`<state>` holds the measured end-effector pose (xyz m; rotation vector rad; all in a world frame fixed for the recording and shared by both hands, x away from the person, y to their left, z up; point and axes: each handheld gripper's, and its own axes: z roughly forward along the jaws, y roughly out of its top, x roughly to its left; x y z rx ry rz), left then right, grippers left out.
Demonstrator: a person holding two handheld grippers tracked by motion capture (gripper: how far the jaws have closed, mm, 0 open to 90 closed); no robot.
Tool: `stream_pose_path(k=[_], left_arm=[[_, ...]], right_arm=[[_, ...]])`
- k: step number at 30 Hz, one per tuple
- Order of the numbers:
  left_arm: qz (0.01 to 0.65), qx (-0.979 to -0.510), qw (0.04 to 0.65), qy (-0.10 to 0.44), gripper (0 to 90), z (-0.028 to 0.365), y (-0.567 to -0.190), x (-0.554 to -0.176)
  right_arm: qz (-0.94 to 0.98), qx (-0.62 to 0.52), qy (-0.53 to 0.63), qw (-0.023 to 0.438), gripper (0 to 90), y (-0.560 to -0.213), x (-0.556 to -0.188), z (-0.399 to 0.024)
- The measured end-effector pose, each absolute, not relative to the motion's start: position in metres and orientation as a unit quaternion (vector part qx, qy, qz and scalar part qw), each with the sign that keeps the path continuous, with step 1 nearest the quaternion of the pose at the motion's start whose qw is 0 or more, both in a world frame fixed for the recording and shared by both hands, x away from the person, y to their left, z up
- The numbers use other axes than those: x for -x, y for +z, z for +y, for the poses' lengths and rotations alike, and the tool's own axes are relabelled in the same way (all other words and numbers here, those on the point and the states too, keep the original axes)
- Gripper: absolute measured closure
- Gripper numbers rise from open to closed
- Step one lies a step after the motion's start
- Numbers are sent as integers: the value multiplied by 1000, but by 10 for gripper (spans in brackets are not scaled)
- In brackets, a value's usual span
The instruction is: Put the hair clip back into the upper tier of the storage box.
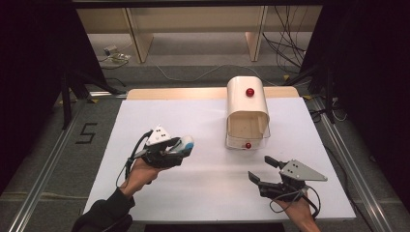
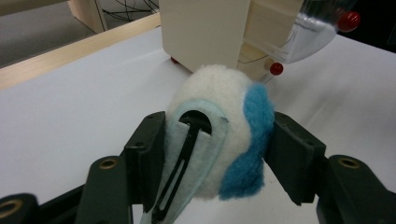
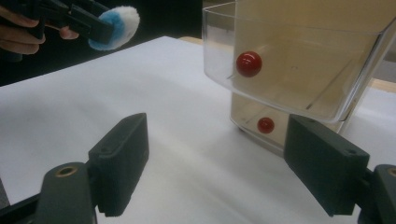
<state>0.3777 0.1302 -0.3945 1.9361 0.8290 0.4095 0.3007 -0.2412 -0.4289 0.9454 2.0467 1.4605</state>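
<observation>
High view: left gripper (image 1: 180, 146) clamped on a white-and-blue plush toy (image 1: 186, 143), held left of the bread box (image 1: 247, 104) with its lid raised; right gripper (image 1: 265, 170) rests near right, jaws apart and empty. Left gripper view: toy (image 2: 219, 135) squeezed between both jaws, box (image 2: 205, 28) ahead. Right gripper view: clear lid (image 3: 299, 60) stands up, so I judge the toy should go in level and low, under its rim.

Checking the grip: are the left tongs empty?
No, the left tongs are clamped on a white and blue fluffy toy.
</observation>
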Motion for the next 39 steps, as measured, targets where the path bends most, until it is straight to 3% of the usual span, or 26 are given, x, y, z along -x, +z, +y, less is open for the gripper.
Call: stream_pose_path(k=[39], left_arm=[[287, -787, 524, 158, 414, 70, -362, -393]], right_arm=[[744, -339, 531, 223, 234, -430, -302, -240]])
